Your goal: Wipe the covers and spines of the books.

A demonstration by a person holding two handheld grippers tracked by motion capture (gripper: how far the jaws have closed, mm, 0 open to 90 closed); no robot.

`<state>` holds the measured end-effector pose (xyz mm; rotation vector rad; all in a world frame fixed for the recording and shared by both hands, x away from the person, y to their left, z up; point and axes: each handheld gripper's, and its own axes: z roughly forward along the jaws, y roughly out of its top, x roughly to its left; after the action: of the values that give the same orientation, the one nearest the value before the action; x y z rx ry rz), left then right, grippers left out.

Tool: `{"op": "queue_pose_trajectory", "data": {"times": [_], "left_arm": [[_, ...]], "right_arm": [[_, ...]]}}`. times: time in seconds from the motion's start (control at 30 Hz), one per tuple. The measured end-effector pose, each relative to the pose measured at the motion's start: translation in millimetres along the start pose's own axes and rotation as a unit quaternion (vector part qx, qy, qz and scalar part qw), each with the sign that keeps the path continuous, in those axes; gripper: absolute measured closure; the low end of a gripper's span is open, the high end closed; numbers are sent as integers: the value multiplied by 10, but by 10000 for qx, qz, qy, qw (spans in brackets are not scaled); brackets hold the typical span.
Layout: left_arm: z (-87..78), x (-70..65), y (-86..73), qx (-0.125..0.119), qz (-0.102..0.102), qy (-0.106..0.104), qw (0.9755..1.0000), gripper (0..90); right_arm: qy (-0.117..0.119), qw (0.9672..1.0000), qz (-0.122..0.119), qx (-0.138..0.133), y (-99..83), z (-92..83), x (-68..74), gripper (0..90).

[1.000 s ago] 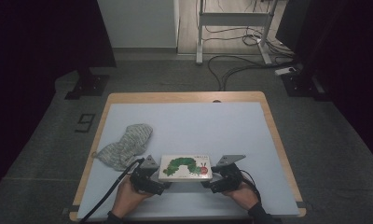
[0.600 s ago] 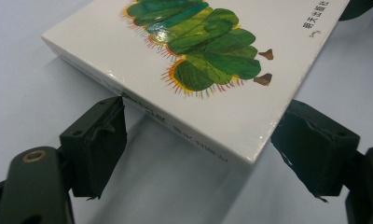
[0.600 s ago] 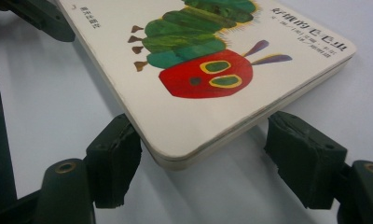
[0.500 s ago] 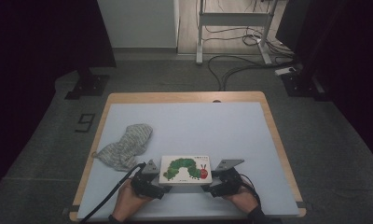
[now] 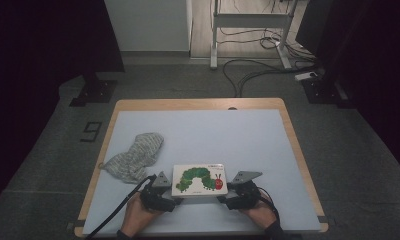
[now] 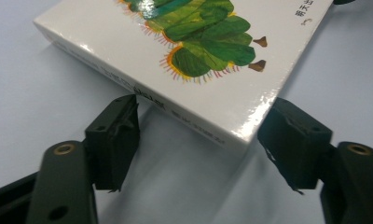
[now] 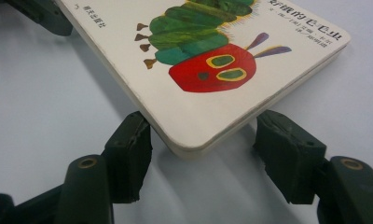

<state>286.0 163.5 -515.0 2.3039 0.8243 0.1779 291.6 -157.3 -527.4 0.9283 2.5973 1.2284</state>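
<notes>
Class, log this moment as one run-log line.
book flat on table | left gripper closing, corner between | right gripper same

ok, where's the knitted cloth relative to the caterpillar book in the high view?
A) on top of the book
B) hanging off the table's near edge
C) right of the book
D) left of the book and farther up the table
D: the grey knitted cloth lies on the table up and to the left of the caterpillar book, apart from it.
</notes>
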Motion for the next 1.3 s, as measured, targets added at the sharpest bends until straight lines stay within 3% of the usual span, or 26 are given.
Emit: {"op": "queue_pose_trajectory", "data": {"times": [0.53, 0.93, 1.3], "left_arm": [[89, 218, 105, -119, -142, 142, 9997, 381], [157, 378, 192, -112, -172, 489, 9986, 342], [129, 332, 180, 12, -64, 602, 9982, 329]], "right_arm": [[-337, 9994, 63, -63, 128, 122, -133, 409], [-512, 9987, 20, -47, 253, 234, -255, 423], [-563, 9983, -136, 19, 261, 248, -245, 390]]}}
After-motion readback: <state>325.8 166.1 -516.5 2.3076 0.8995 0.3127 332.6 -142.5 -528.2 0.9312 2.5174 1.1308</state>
